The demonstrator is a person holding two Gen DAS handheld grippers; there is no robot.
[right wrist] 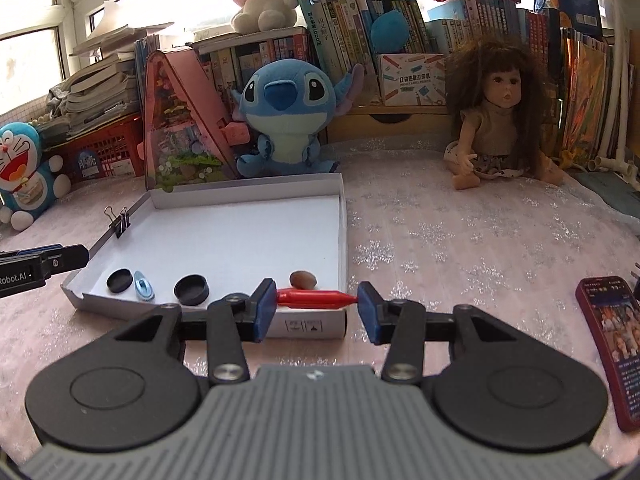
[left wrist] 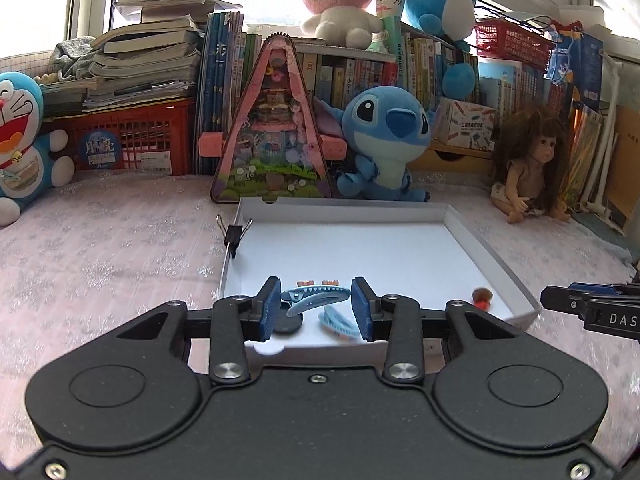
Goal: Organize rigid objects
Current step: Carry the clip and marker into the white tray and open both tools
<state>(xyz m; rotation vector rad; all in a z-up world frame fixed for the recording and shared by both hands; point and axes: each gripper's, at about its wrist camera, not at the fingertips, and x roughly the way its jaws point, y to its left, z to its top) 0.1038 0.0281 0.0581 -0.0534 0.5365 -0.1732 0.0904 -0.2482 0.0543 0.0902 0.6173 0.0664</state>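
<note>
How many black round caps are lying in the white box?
2. One black cap lies near the front left corner of the white box; the second cap lies right of it, beyond a blue hair clip.

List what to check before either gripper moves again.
1. Left gripper grips the blue hair clip: ok, clamped between the pads.
2. Right gripper grips the red clip: cannot tell, pad contact is unclear.
3. White box has bare floor: ok.
4. Binder clip sits on the box wall: ok.
5. Phone lies clear of the right gripper: ok.
</note>
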